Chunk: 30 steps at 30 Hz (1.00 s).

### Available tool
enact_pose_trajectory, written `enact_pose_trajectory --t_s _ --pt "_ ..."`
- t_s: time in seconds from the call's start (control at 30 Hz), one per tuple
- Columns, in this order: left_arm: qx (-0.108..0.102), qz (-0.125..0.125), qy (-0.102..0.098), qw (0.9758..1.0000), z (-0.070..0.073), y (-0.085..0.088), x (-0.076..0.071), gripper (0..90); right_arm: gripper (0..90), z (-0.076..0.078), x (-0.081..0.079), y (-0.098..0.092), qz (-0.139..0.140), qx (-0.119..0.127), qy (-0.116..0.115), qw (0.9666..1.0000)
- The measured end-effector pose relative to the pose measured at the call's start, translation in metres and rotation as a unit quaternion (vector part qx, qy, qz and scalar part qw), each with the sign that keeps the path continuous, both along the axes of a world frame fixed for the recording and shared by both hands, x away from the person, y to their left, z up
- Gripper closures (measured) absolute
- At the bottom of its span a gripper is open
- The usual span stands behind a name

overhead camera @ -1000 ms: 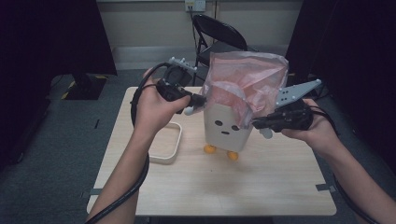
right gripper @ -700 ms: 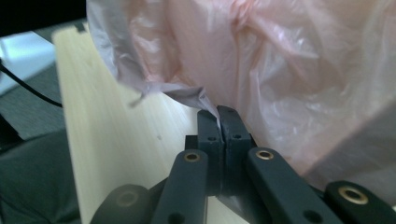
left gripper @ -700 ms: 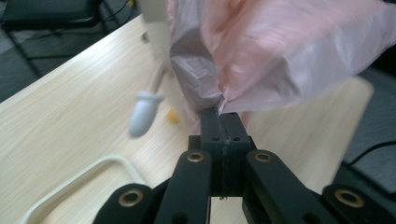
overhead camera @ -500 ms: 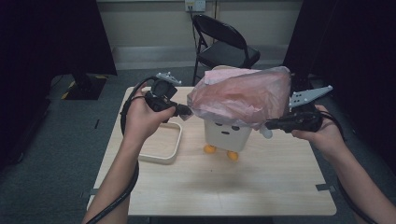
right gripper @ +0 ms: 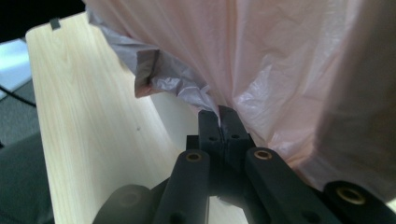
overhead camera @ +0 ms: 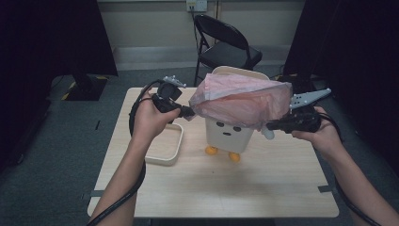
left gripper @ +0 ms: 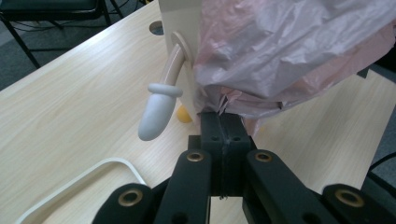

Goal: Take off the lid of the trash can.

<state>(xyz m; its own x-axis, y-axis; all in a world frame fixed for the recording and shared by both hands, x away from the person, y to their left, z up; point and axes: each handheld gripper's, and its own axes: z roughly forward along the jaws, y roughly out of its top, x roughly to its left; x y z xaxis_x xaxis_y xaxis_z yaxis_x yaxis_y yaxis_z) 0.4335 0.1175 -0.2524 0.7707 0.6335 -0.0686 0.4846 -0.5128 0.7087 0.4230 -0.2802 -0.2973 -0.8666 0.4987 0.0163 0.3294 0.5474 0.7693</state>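
Left gripper view shows the left gripper [left gripper: 223, 122] with its jaws pressed fully together, pinching the gathered edge of one pink plastic bag [left gripper: 299, 51]. The right gripper [right gripper: 219, 119] has its jaws clamped just as tight on the opposite edge of that bag, the film bunching above the tips.

Between the two grippers the bag is stretched wide across the top of one cream bin [overhead camera: 229, 134], draped over its rim and upper front. The bin stands upright near the middle of the worktop [overhead camera: 263, 188], with a plain face of two dots and a short line drawn on its front, two orange feet under it and a pale arm-like handle [left gripper: 159, 109] hanging from its side. No writing or brand can be read.

One shallow cream tray [overhead camera: 165, 148] lies just beside the bin, under the left hand [overhead camera: 149, 120]. One black folding chair [overhead camera: 226, 44] stands behind the bin, beyond the worktop.
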Motion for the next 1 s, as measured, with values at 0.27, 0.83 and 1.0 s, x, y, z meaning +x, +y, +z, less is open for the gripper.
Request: enact_pose_trajectory --t_s 0.27,0.83,1.0 --pt "-0.004 0.006 -0.03 0.9995 0.011 0.011 -0.004 65.3 70.6 0.013 -0.009 -0.009 -0.011 -0.019 -0.026 0.9994" --pt "-0.021 -0.004 -0.06 0.998 0.019 0.003 0.002 40.7 39.9 0.049 -0.009 -0.052 -0.115 0.047 -0.051 0.991" --pt "-0.018 0.009 -0.063 0.9978 0.018 0.005 0.009 45.9 45.1 0.046 0.006 -0.048 -0.133 0.057 -0.041 0.9886"
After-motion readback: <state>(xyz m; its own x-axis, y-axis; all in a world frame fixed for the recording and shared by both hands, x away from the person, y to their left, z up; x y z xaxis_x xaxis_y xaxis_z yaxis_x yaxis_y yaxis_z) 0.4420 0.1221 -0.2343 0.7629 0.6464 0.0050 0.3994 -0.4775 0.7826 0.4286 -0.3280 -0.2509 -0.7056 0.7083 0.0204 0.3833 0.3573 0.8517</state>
